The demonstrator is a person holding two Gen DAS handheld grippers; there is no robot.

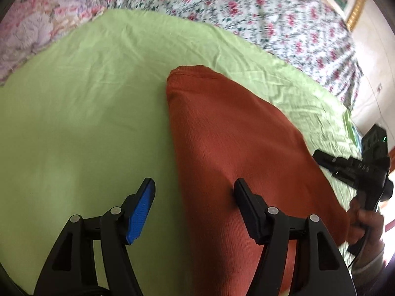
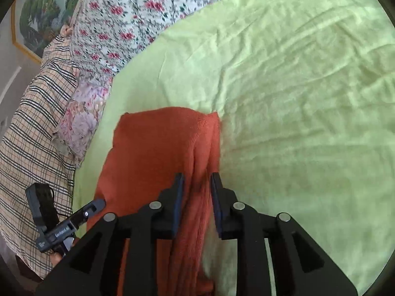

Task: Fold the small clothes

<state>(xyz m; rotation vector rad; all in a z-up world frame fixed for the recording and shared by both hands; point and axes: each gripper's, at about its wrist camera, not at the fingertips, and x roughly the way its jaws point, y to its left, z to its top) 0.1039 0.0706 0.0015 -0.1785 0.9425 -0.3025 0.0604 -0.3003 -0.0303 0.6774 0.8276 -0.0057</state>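
A rust-orange ribbed knit garment point(image 1: 242, 153) lies on a light green sheet point(image 1: 86, 103). My left gripper point(image 1: 193, 192) is open, its jaws wide apart over the garment's left edge, holding nothing. In the right wrist view the garment point(image 2: 153, 148) lies partly folded, with a bunched fold at its right edge. My right gripper point(image 2: 196, 182) has its jaws close together around that bunched fold of the garment. The right gripper's body also shows at the right of the left wrist view point(image 1: 358, 165), and the left gripper's body at the lower left of the right wrist view point(image 2: 64, 224).
The green sheet point(image 2: 308, 123) covers a bed with a floral bedspread point(image 1: 246, 7) behind it. A floral pillow point(image 2: 81, 120) and a plaid blanket point(image 2: 32, 128) lie at the left. A framed picture point(image 2: 37, 12) hangs on the wall.
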